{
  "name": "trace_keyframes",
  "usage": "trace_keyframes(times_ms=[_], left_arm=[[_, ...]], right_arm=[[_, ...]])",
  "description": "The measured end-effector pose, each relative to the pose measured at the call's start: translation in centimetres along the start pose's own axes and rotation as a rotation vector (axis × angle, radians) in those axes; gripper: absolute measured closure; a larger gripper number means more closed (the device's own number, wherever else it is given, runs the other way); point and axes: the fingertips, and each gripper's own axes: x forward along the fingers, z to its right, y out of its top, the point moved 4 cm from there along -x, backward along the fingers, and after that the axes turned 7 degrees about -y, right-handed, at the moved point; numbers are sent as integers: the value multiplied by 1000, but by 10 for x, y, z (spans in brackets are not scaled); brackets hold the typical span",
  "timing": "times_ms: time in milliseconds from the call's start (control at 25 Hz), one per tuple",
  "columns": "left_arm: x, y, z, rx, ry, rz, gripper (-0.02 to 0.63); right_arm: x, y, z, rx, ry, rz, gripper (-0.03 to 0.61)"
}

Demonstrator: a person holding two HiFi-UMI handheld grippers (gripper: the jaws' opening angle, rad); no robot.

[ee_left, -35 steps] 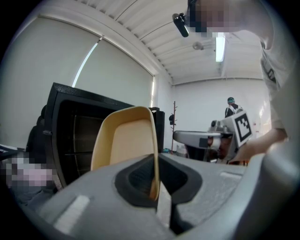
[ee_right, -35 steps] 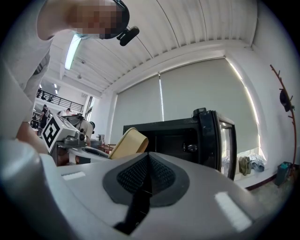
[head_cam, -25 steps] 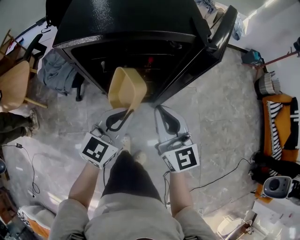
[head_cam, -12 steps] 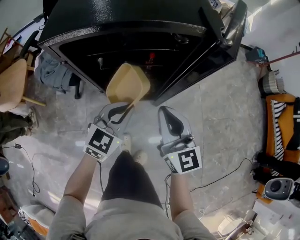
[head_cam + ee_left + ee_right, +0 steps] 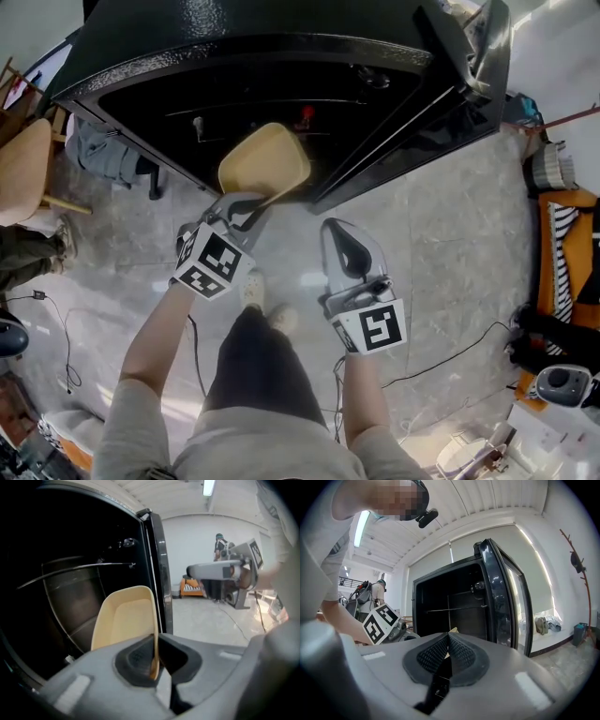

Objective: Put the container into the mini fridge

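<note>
A tan rectangular container [image 5: 263, 160] [image 5: 123, 623] is held by its rim in my left gripper [image 5: 243, 211] [image 5: 154, 660], which is shut on it. The container stands tilted at the mouth of the black mini fridge [image 5: 253, 66] [image 5: 70, 592], whose door [image 5: 459, 75] [image 5: 506, 597] is swung open to the right. A wire shelf [image 5: 79, 569] crosses the dark inside. My right gripper [image 5: 351, 253] [image 5: 449, 653] hangs lower right of the container, away from it, jaws shut with nothing between them.
The fridge stands on a grey tiled floor [image 5: 441, 244]. A wooden chair [image 5: 28, 173] and a heap of clothes [image 5: 103, 145] are at the left. An orange seat with striped cloth [image 5: 562, 253] and cables are at the right.
My left gripper has carried the container forward and up, closer into the fridge opening. The right gripper has stayed about where it was.
</note>
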Motion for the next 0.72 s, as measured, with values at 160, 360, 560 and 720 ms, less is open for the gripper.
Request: trace_keyframes(times_ms=[160, 360, 560, 720], left_arm=[[15, -7, -9, 34, -12, -58, 603], [29, -11, -19, 114, -41, -136, 603], [38, -12, -32, 164, -57, -198, 603], [46, -13, -44, 212, -64, -265, 603]], right_arm=[[2, -7, 4, 2, -2, -8, 580], [2, -13, 5, 10, -4, -16, 580], [1, -15, 6, 13, -9, -24, 580], [1, -17, 8, 15, -17, -29, 580]])
